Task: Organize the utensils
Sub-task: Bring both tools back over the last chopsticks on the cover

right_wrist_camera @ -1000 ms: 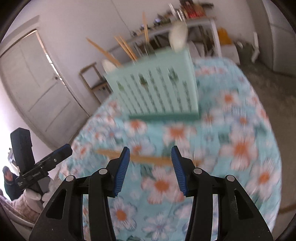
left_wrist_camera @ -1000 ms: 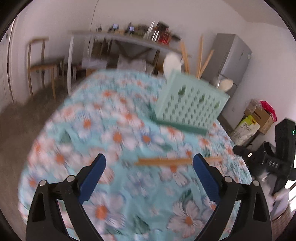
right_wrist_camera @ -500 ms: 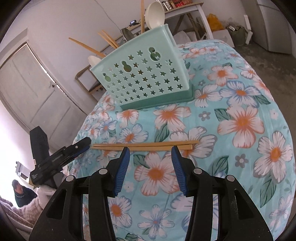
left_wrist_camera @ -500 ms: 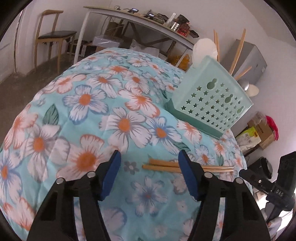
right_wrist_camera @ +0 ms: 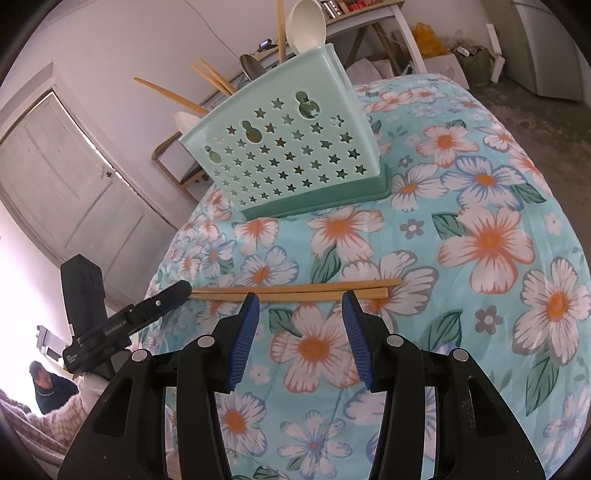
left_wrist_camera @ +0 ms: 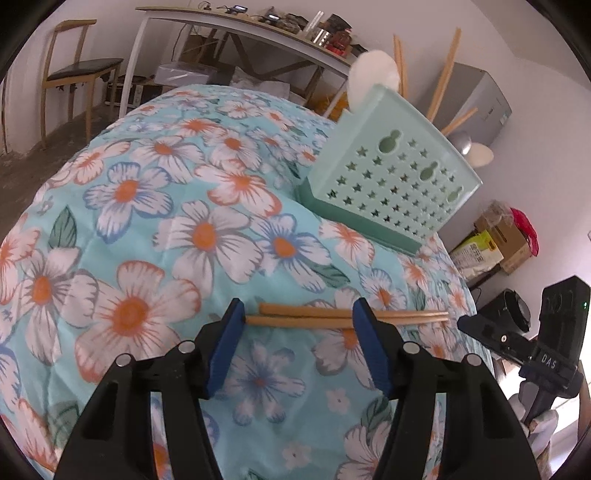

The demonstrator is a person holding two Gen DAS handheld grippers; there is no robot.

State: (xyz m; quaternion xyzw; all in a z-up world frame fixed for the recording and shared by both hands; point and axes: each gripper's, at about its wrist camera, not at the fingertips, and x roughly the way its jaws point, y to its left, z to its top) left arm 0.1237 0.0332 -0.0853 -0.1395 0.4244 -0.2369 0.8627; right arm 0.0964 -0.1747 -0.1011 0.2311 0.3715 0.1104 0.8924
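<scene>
A pair of wooden chopsticks lies side by side across the floral tablecloth. My left gripper hangs low over their left end. Its blue pads stand apart on either side of the sticks' length and do not press on them. My right gripper is open just short of the sticks, with nothing between its fingers. Behind them stands a mint-green star-pierced utensil basket, which holds a white spoon and more chopsticks. Each gripper shows in the other's view: the right gripper and the left gripper.
The cloth-covered table falls away at its rounded edges. A wooden chair and a long cluttered bench stand beyond it. A grey fridge and boxes are to the right. A door and a seated person are at the left.
The left jaws have narrowed from wide to a middling gap. Both grippers have dropped closer to the chopsticks, then held still. The right jaws keep the same gap.
</scene>
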